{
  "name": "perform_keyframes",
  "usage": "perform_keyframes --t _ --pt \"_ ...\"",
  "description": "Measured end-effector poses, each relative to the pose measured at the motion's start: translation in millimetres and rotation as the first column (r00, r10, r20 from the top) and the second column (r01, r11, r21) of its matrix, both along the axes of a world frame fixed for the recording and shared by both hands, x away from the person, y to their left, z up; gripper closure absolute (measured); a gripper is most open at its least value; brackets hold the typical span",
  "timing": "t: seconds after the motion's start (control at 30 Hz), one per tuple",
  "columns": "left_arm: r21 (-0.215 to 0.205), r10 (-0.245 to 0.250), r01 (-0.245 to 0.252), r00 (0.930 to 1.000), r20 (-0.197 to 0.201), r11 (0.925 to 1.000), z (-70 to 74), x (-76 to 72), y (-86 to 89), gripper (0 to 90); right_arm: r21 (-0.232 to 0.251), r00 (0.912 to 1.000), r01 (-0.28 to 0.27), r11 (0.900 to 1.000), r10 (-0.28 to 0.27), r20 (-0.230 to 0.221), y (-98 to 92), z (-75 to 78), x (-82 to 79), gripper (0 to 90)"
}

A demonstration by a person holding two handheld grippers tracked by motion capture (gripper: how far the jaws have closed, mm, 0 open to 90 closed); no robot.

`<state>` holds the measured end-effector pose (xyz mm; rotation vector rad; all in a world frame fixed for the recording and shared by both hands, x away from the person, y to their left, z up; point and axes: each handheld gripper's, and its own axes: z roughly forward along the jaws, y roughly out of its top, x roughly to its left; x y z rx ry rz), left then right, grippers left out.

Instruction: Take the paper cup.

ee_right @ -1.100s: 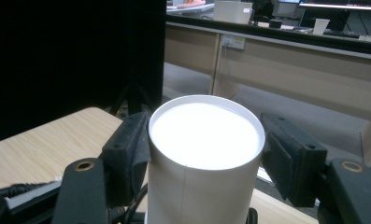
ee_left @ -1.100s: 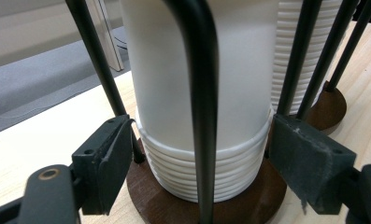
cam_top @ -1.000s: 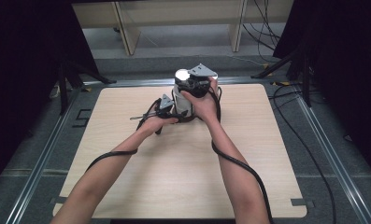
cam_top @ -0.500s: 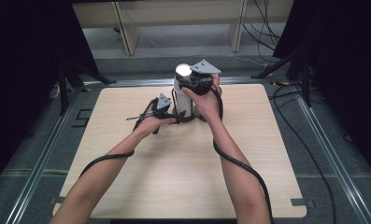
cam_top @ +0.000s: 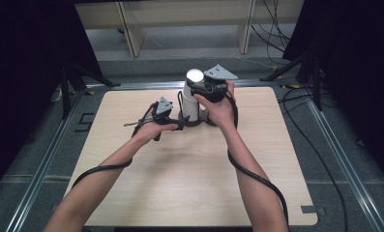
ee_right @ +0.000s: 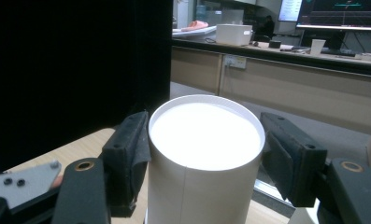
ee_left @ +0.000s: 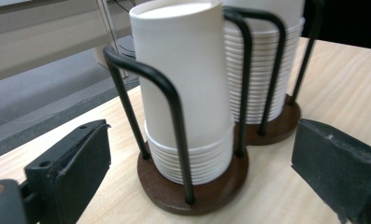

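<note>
Black fingers (ee_right: 127, 154) of the right gripper (ee_right: 204, 158) stand spread on either side of an upside-down white paper cup (ee_right: 204, 158), its closed base facing up. In the right gripper view the left pad sits against the cup's wall while a narrow gap shows at the right pad, so whether the cup is actually pinched cannot be told. From the high view, the right gripper (cam_top: 206, 89) is held above the far middle of the wooden table (cam_top: 189, 183), with the cup (cam_top: 193, 94) rising at the top of the nested stack.

Lower down, the left gripper (ee_left: 197, 163) has its jaws spread wide, flanking but not touching the dark brown round base of a black wire cup holder (ee_left: 195, 182). The holder keeps a stack of paper cups (ee_left: 188, 116) upright between its bent wire loops; a second stack (ee_left: 262, 60) in a matching holder stands just behind it. In the high view the left gripper (cam_top: 170, 123) rests low on the table, just left of the holder's base (cam_top: 194, 122), with the person's left hand (cam_top: 151, 130) around it.

Compared with half a second ago, the cup's white top sits slightly higher above the holder, and the right hand (cam_top: 221, 108) has risen with it. The left gripper has stayed put beside the base.
</note>
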<state>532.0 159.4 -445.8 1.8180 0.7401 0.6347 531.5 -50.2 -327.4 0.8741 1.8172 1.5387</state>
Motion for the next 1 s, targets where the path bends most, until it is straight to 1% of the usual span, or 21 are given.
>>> perform_keyframes --t 0.03,0.07,0.1,0.17,0.2,0.23,0.37,0.4,0.43,0.47,0.5,0.57,0.63,0.67,0.7,0.73,0.77,0.8,0.83,0.9,1.0 --pt "0.008 -0.004 0.004 1.0000 0.002 1.0000 2.4 -3.6 0.4 4.0 0.003 1.0000 -0.003 1.000 0.003 -0.006 -1.3 -0.5 -4.6 36.1" --pt "0.013 -0.011 0.011 0.9999 0.008 0.9999 5.1 -7.4 0.8 4.0 0.003 1.0000 -0.003 1.000 0.003 -0.006 -1.3 -0.5 -4.6 36.1" --pt "0.019 -0.014 0.014 0.9994 0.032 0.9997 10.1 -12.4 2.2 3.8 0.013 0.9999 -0.010 1.000 0.010 -0.013 -3.1 -1.1 -8.8 36.1" --pt "0.021 -0.017 0.016 0.9993 0.033 0.9996 11.9 -14.6 2.8 3.6 0.017 0.9999 -0.012 1.000 0.012 -0.007 -3.5 -1.9 -11.3 36.1" --pt "0.025 -0.024 0.023 0.9990 0.038 0.9994 15.4 -21.1 2.5 3.2 -0.001 0.9999 -0.011 1.000 0.011 0.002 -5.0 -3.0 -15.0 36.1" --pt "0.027 -0.026 0.025 0.9988 0.040 0.9993 16.3 -23.1 2.0 2.8 0.008 0.9998 -0.009 1.000 0.009 -0.017 -5.0 -4.5 -18.5 36.1" --pt "0.028 -0.034 0.033 0.9986 0.040 0.9991 18.6 -30.4 0.9 2.2 -0.009 0.9999 -0.010 1.000 0.010 -0.004 -7.8 -7.5 -22.2 36.1" --pt "0.031 -0.033 0.031 0.9986 0.043 0.9990 19.5 -32.9 1.3 2.0 0.004 0.9997 -0.013 1.000 0.014 -0.018 -7.8 -8.8 -24.5 36.1" --pt "0.025 -0.034 0.033 0.9985 0.042 0.9991 20.1 -35.8 1.7 1.8 0.003 0.9999 -0.012 1.000 0.012 -0.004 -11.6 -10.3 -28.0 36.1" --pt "0.027 -0.031 0.030 0.9987 0.040 0.9992 20.8 -38.5 2.2 1.8 0.003 0.9999 -0.012 1.000 0.012 -0.004 -11.6 -10.3 -28.0 36.1" --pt "0.033 -0.027 0.026 0.9989 0.039 0.9991 21.3 -41.2 2.7 1.6 0.011 0.9996 -0.019 1.000 0.020 -0.021 -12.5 -10.9 -30.6 36.1" --pt "0.041 -0.033 0.032 0.9989 0.034 0.9986 21.7 -47.1 2.9 1.2 0.012 0.9995 -0.023 1.000 0.023 -0.021 -16.1 -12.8 -37.3 36.1" --pt "0.024 -0.037 0.037 0.9992 0.016 0.9990 24.4 -53.6 3.2 1.2 0.003 0.9998 -0.017 1.000 0.017 -0.010 -17.9 -13.1 -38.7 36.1" --pt "0.022 -0.037 0.036 0.9992 0.017 0.9991 26.8 -56.5 4.0 1.2 0.026 0.9996 -0.026 0.999 0.026 -0.013 -18.5 -14.7 -41.4 36.1" --pt "0.015 -0.033 0.033 0.9992 0.020 0.9993 28.9 -58.8 4.6 1.2 0.033 0.9989 -0.035 0.999 0.036 -0.030 -19.4 -15.7 -44.5 36.1" --pt "0.007 -0.031 0.031 0.9991 0.029 0.9995 31.6 -61.4 5.5 1.2 0.011 0.9996 -0.026 1.000 0.026 -0.011 -21.6 -16.2 -45.7 36.1" --pt "0.007 -0.025 0.025 0.9989 0.039 0.9997 38.3 -67.8 8.6 1.2 0.028 0.9990 -0.033 0.999 0.034 -0.030 -22.6 -18.9 -51.0 36.1" --pt "0.007 -0.025 0.025 0.9989 0.039 0.9997 38.3 -67.8 8.6 1.2 0.028 0.9990 -0.033 0.999 0.034 -0.030 -22.6 -18.9 -51.0 36.1" --pt "0.006 -0.024 0.023 0.9987 0.045 0.9997 43.2 -73.5 11.6 1.2 0.027 0.9986 -0.038 0.999 0.039 -0.036 -23.7 -21.2 -55.5 36.1" --pt "0.004 -0.024 0.024 0.9987 0.046 0.9997 44.9 -75.8 12.8 1.2 0.021 0.9986 -0.037 0.999 0.038 -0.038 -24.6 -23.3 -59.5 36.1" --pt "0.006 -0.032 0.032 0.9978 0.058 0.9995 50.5 -85.9 16.8 1.2 0.015 0.9982 -0.045 0.999 0.045 -0.039 -24.1 -25.5 -63.2 36.1"
